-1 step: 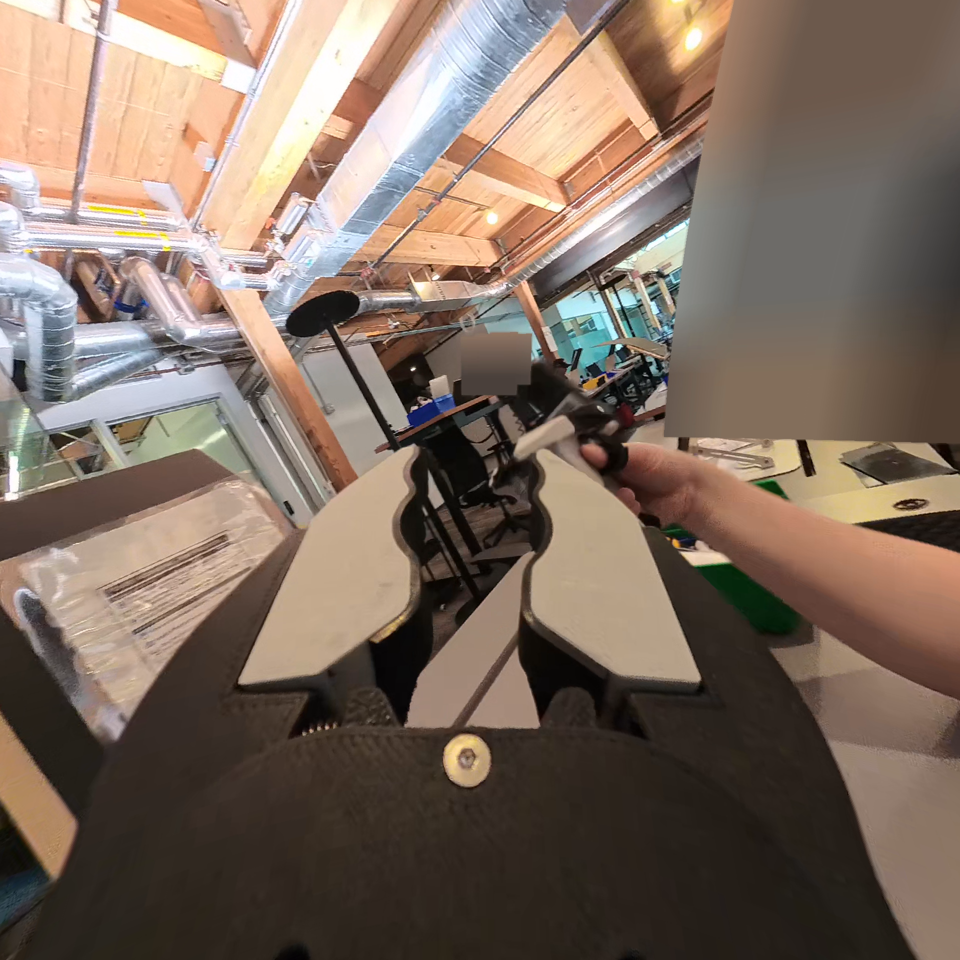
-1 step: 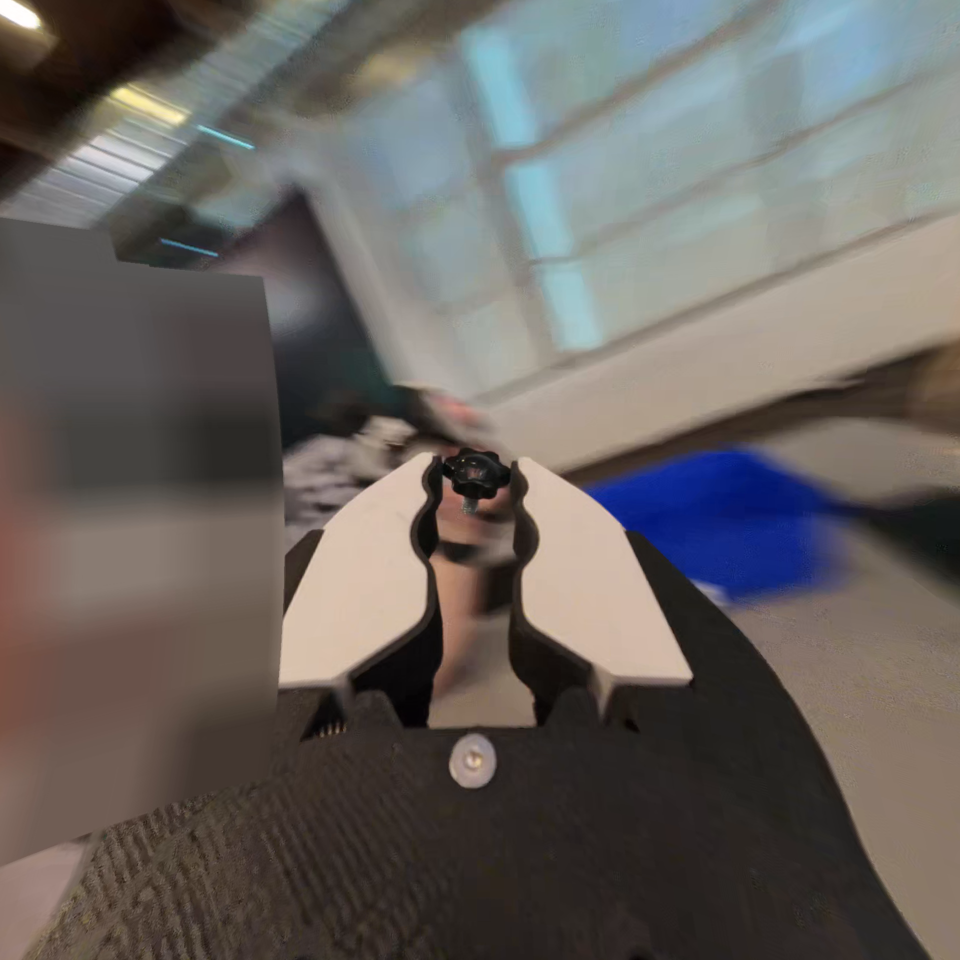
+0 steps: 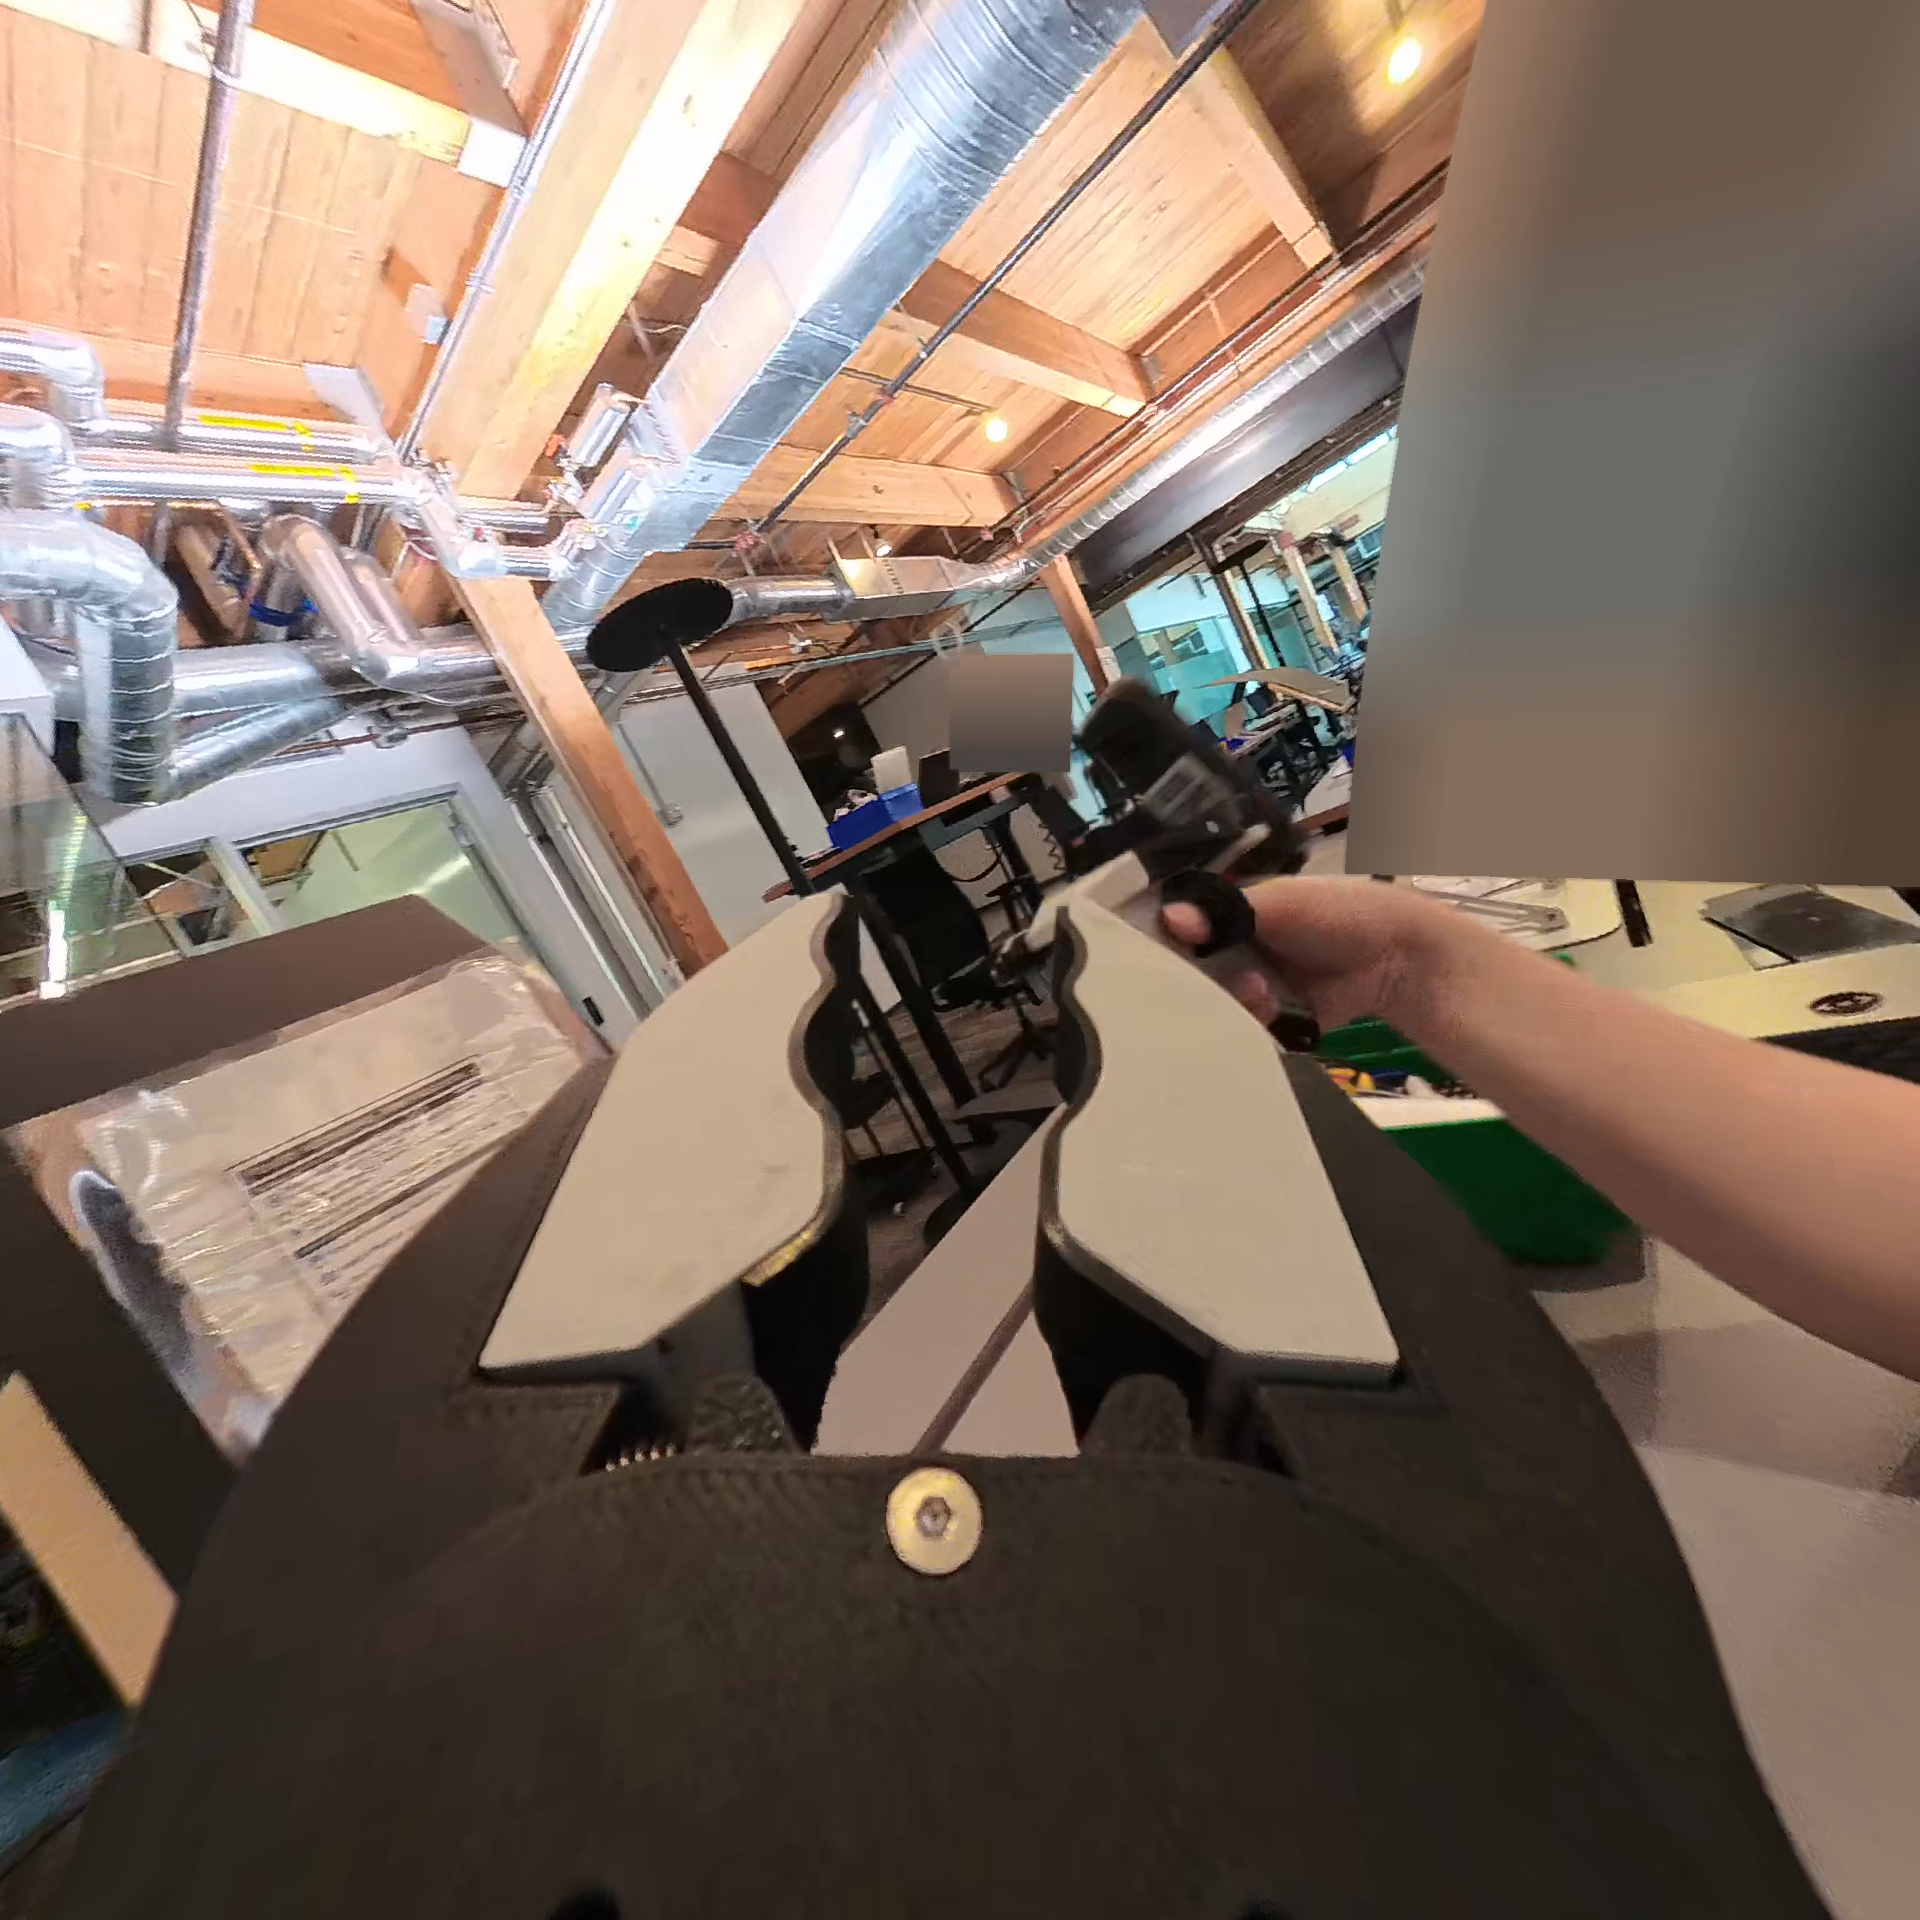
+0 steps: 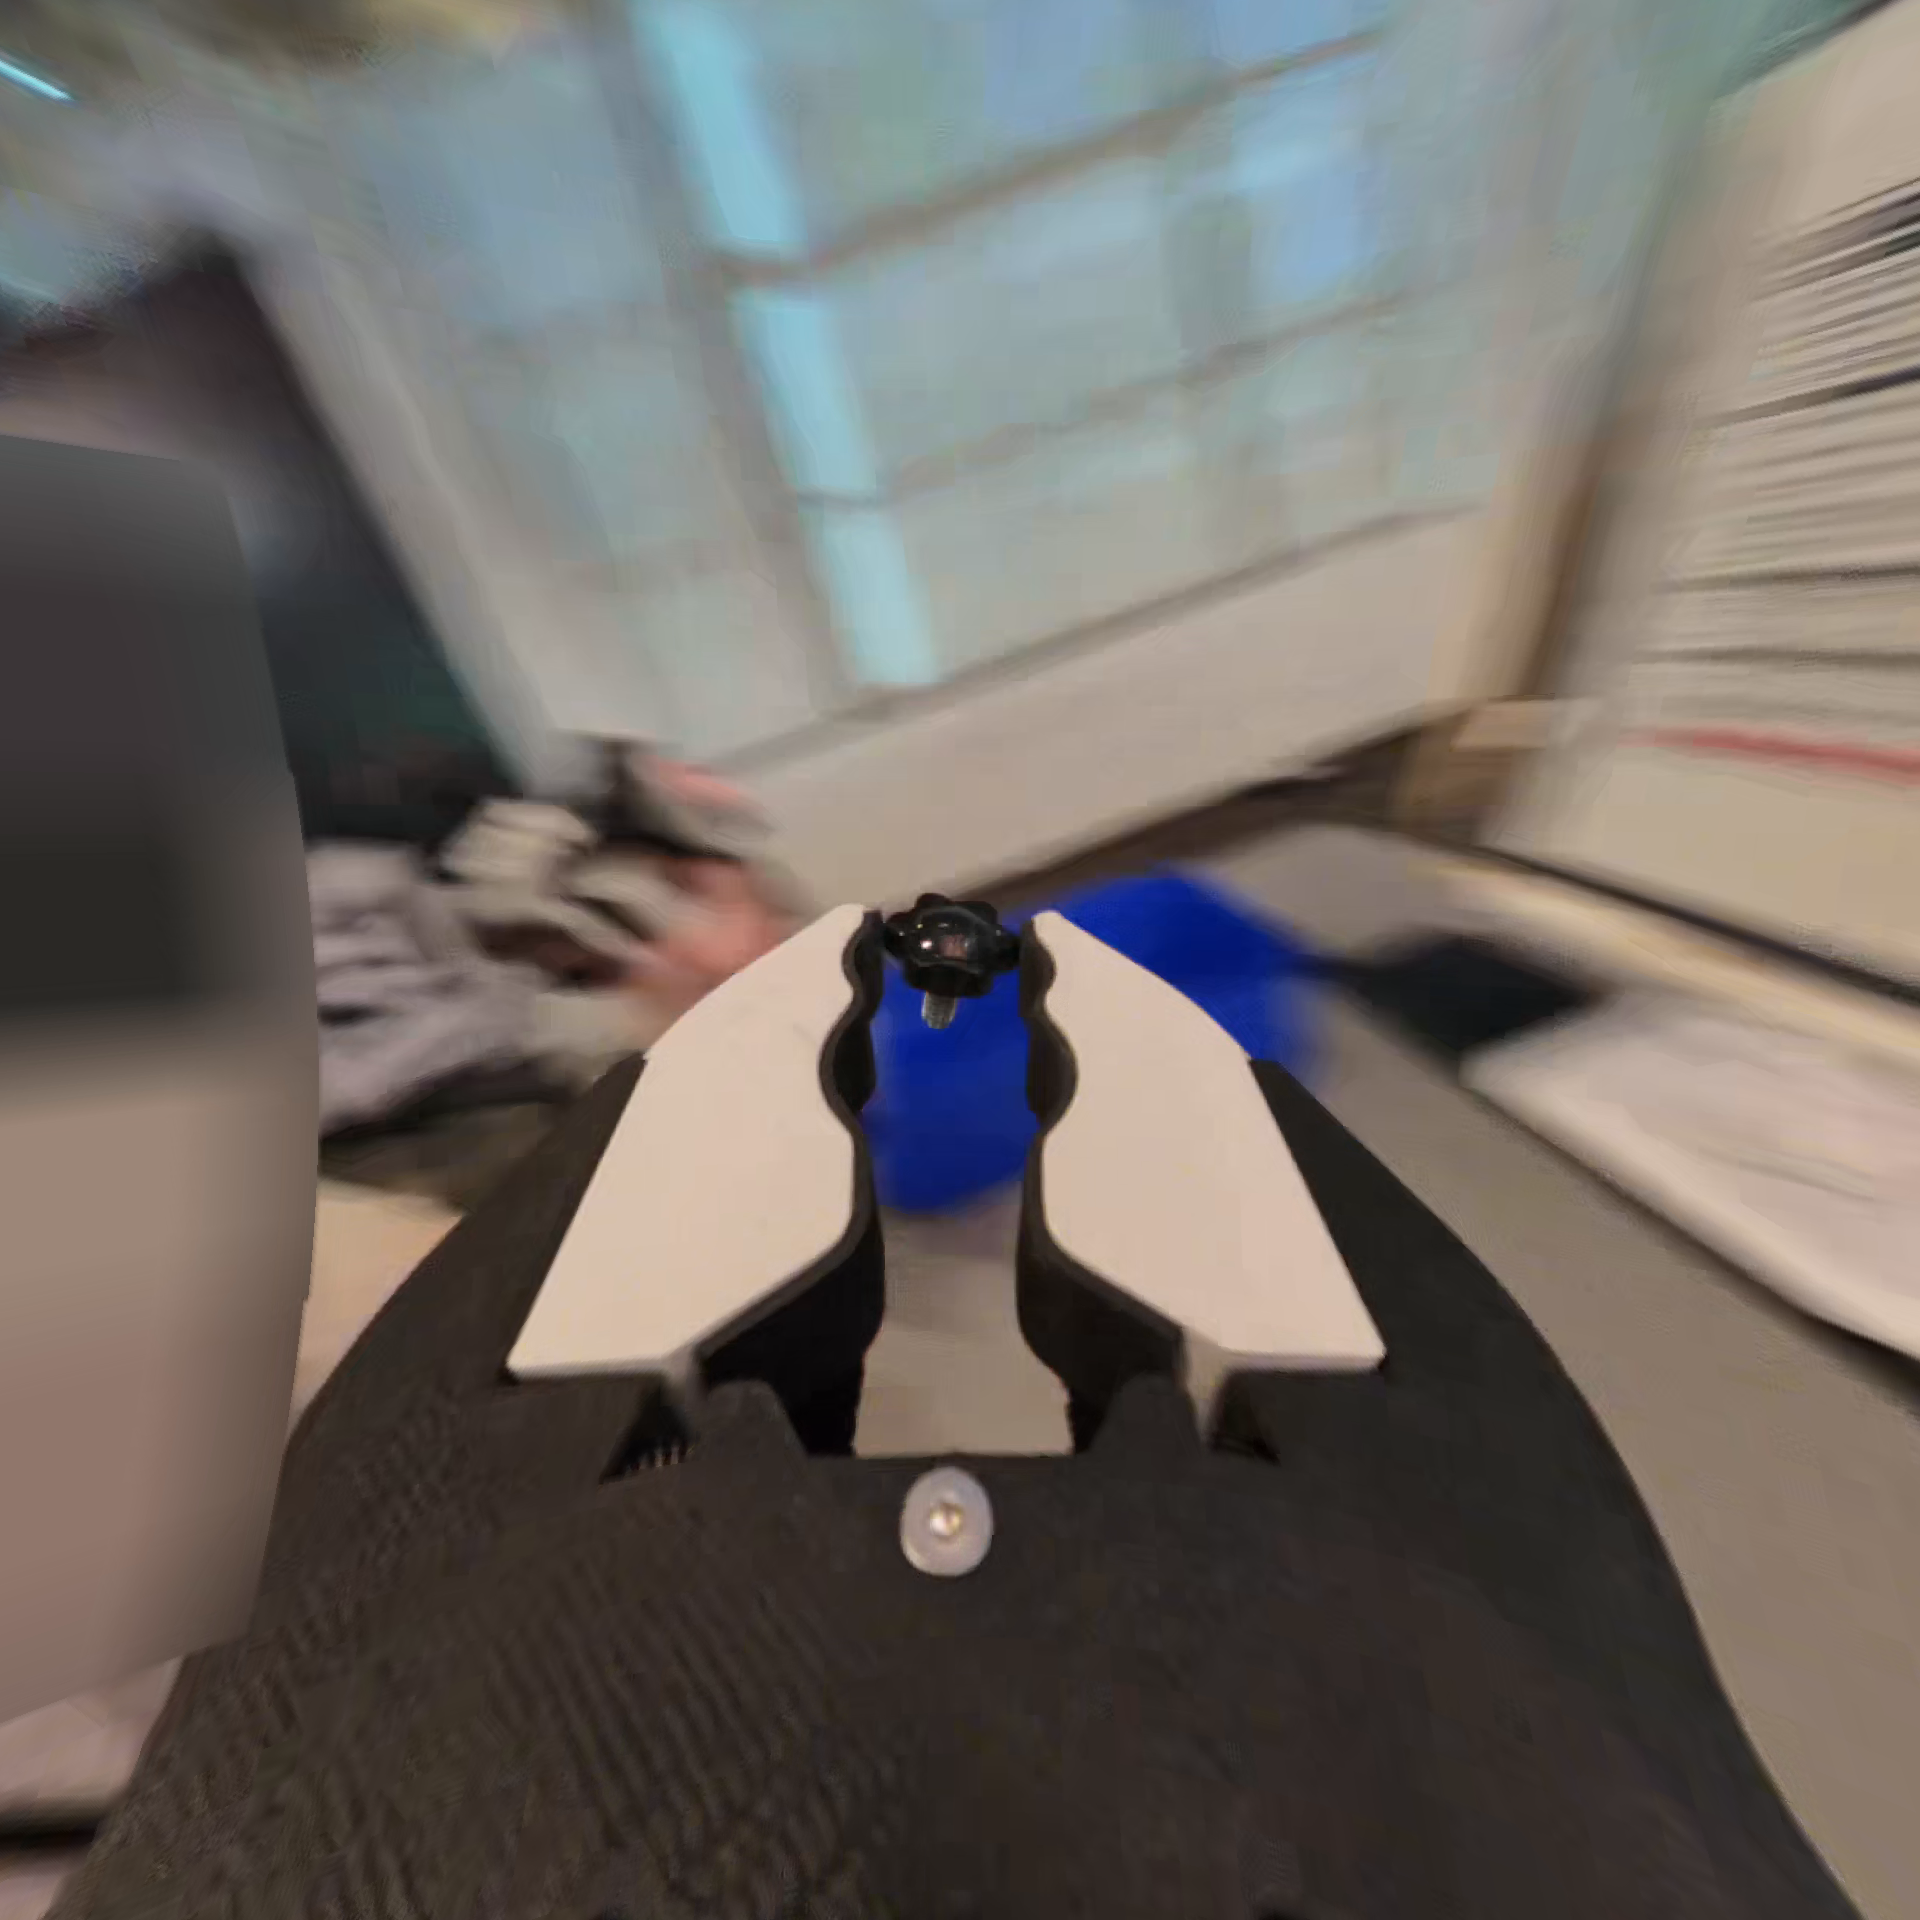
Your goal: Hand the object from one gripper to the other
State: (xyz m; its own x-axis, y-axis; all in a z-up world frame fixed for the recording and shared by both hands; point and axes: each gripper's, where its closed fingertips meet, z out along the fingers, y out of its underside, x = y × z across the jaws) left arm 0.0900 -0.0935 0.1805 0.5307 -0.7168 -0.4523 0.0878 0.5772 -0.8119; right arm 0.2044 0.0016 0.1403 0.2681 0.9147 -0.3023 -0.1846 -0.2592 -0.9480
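Right gripper (image 4: 948, 932) clamped on a black knob (image 4: 947, 951) at its fingertips, bolt pointing down, left gripper (image 3: 951, 920) spread apart, holding nothing.

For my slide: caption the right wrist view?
Right gripper jaws pinch a small black star-shaped knob screw.

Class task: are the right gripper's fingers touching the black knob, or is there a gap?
Touching. The right wrist view shows the black knob pinched between both fingertips of the right gripper, with no gap on either side.
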